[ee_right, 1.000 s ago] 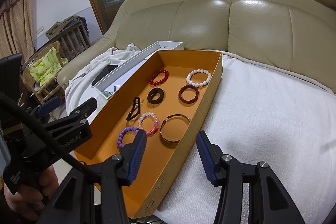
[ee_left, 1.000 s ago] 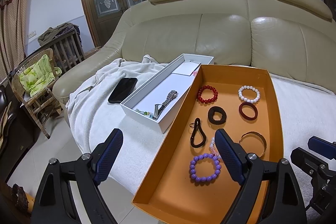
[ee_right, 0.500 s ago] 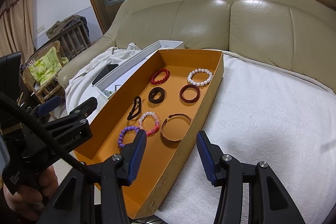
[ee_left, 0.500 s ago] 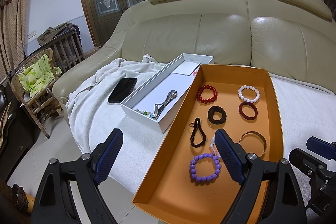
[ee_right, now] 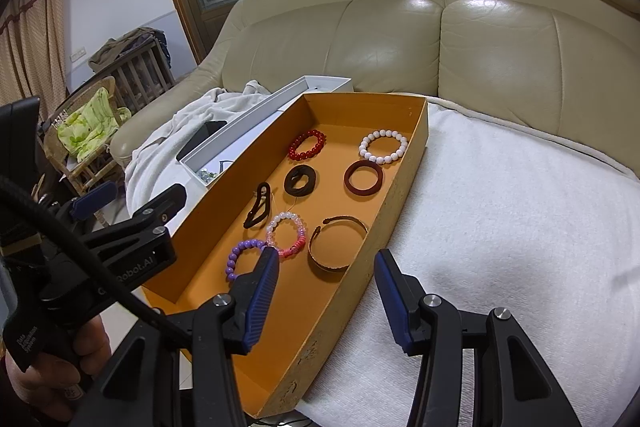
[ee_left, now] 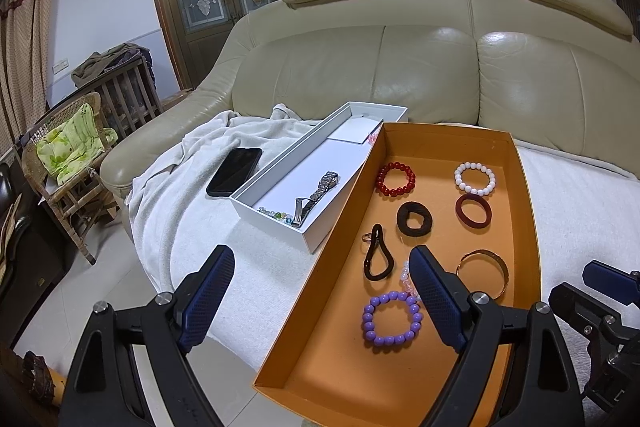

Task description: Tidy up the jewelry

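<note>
An orange tray (ee_left: 524, 211) (ee_right: 404, 183) on a white towel holds several bracelets and hair ties: a purple bead bracelet (ee_left: 391, 319) (ee_right: 240, 255), a pink one (ee_right: 287, 234), a gold bangle (ee_left: 483, 273) (ee_right: 338, 247), red beads (ee_left: 395, 179), white beads (ee_left: 475, 179), a dark red ring (ee_left: 473, 210) and black hair ties (ee_left: 414, 218). A white box (ee_left: 276, 219) to its left holds a metal watch (ee_left: 316, 197) and glass beads (ee_left: 274, 214). My left gripper (ee_left: 322, 297) is open over the tray's near left edge. My right gripper (ee_right: 326, 291) is open over its near right wall. Both are empty.
A black phone (ee_left: 234, 177) lies on the towel left of the white box. A beige leather sofa (ee_left: 400, 67) stands behind. A wicker chair (ee_left: 64, 163) with a green cloth is at the left. The right gripper's body shows in the left view (ee_left: 600, 311).
Hardly anything has moved. The right wrist view has shifted very slightly relative to the tray. Both grippers stay open.
</note>
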Motion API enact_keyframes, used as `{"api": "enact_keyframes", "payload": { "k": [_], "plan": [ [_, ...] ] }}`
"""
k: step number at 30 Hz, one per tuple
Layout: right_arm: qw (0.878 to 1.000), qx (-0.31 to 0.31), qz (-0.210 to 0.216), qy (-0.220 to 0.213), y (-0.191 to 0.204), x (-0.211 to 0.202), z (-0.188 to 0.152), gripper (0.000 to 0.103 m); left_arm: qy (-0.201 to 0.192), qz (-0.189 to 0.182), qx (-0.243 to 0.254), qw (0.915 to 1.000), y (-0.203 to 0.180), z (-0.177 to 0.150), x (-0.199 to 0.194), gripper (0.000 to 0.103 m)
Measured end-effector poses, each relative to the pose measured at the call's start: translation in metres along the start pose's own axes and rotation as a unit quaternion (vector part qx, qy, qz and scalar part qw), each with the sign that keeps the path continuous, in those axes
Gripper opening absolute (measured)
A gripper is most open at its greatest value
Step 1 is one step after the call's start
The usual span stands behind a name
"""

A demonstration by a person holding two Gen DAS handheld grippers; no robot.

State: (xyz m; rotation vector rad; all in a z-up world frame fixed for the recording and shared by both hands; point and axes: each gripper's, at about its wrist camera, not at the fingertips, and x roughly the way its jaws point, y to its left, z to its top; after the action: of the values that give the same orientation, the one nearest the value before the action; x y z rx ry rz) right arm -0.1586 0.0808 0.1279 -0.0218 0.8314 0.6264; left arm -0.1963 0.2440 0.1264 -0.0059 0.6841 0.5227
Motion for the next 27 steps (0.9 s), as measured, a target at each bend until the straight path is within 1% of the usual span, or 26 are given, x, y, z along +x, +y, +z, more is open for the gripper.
{"api": "enact_keyframes", "payload": {
  "k": [27],
  "plan": [
    [1.000,-0.010,0.010,0.004,0.014,0.011,0.004,0.054,0.000,0.010,-0.005,0.9999,0.017,0.000,0.003,0.089]
  ]
}}
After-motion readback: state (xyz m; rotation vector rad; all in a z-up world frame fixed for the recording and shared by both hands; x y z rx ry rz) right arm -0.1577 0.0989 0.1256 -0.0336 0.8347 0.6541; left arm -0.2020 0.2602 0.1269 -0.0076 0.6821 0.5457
